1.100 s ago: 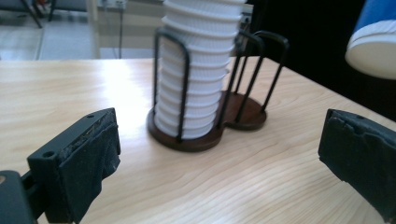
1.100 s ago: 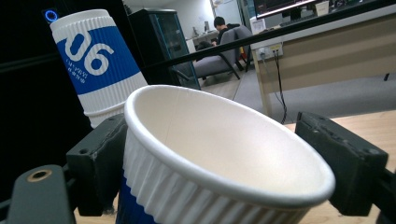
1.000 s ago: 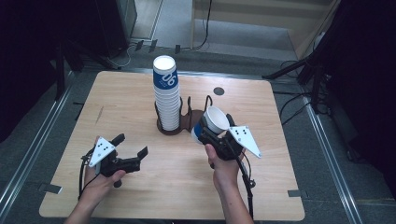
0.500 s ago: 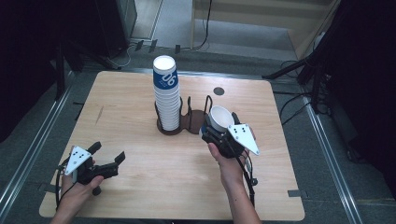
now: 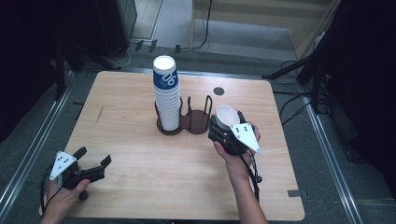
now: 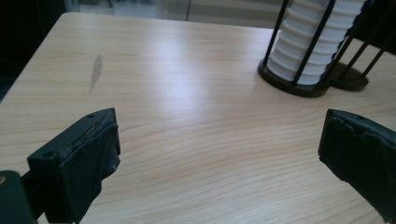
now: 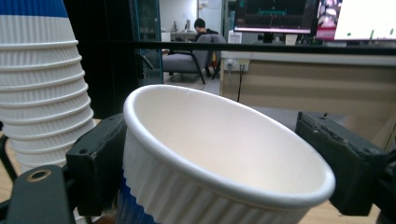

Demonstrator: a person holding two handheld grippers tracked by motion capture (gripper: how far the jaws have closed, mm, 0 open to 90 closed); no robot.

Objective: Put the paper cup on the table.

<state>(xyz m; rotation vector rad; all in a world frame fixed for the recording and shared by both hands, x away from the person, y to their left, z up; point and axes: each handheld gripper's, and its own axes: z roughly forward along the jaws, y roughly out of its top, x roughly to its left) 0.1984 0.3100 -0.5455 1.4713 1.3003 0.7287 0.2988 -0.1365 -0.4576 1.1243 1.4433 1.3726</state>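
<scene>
1. The white ribbed paper cup with a blue band (image 5: 227,117) is clamped between the jaws of the right hand-held gripper (image 5: 224,127), tilted with its open mouth up and away from the person. It is held above the pale wooden surface (image 5: 140,154), just to the right of the dark two-ring wire cup holder (image 5: 196,122). In the right gripper view the cup (image 7: 219,163) sits between both black pads, its inside bare and dry-looking.

2. The left hand-held gripper (image 5: 93,169) grasps nothing: its jaws stand wide apart over bare wood near the front left corner of the surface. The left gripper view looks between them to the holder (image 6: 303,84) well ahead.

3. What has just changed: a second ago the left hand-held gripper was nearer the middle of the surface, not far from the holder; it has since drawn back to the left edge. Over the same time the right one has carried the cup a little to the right and farther off the holder.

4. My reading: the cup is in the right side's care alone, and the left is parked out of the way. The holder's right ring (image 5: 201,122) is free, so the cup may be bound there, though I cannot be sure.

5. The tall stack of white ribbed paper cups (image 5: 167,100) stands upright in the holder's left ring.

6. Writing: the top cup's blue band carries large white figures that read as "06" or "90" turned on their side. No brand name is legible.
</scene>
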